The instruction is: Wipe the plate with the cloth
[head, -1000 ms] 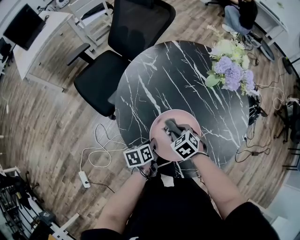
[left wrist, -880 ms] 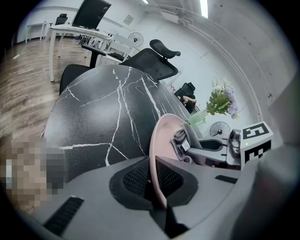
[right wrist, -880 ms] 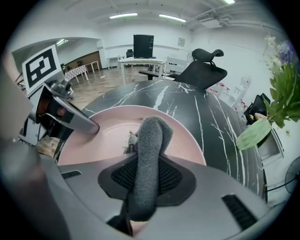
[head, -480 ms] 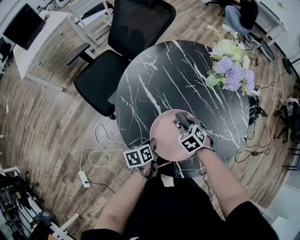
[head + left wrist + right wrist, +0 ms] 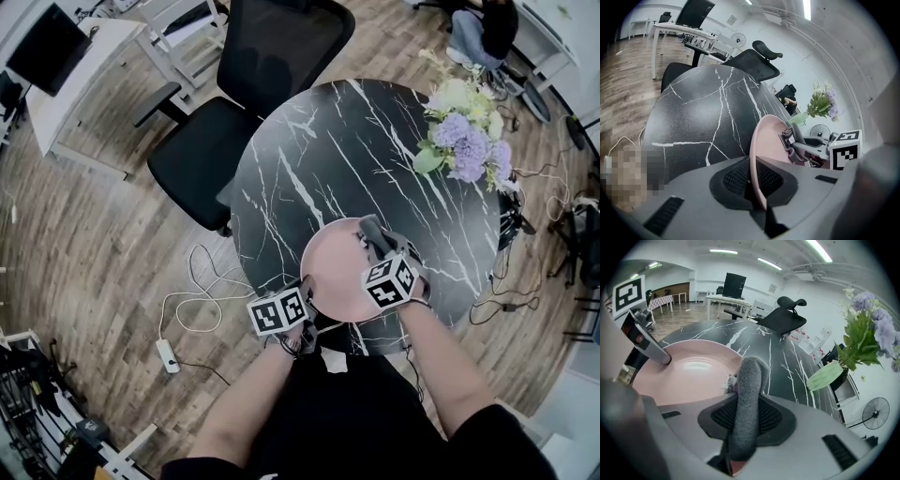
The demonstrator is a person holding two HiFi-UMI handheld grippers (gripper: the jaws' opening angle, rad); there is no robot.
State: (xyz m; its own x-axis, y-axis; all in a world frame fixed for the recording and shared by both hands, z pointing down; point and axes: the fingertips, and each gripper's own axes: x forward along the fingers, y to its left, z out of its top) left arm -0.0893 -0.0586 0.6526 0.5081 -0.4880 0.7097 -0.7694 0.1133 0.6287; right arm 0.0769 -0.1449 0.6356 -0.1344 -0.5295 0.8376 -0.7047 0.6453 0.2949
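A pink plate [image 5: 333,258] rests on the near edge of the round black marble table [image 5: 337,159]. My left gripper [image 5: 302,298] is shut on the plate's near left rim [image 5: 757,178], which stands edge-on between its pads. My right gripper [image 5: 375,244] is shut on a folded grey cloth [image 5: 746,399], which pokes out past the jaws. The cloth [image 5: 372,232] lies over the plate's right rim. From the right gripper view the plate's pink bowl [image 5: 684,373] spreads to the left, with the left gripper's jaw [image 5: 647,345] clamped on its far edge.
A vase of purple and white flowers [image 5: 464,131] stands at the table's far right edge. A black office chair [image 5: 253,84] sits behind the table. A white desk with a monitor [image 5: 56,56] is at the far left. Cables and a power strip [image 5: 169,356] lie on the wood floor.
My right gripper has dragged the cloth from the plate's middle across to its right rim. The left gripper and the plate have stayed put.
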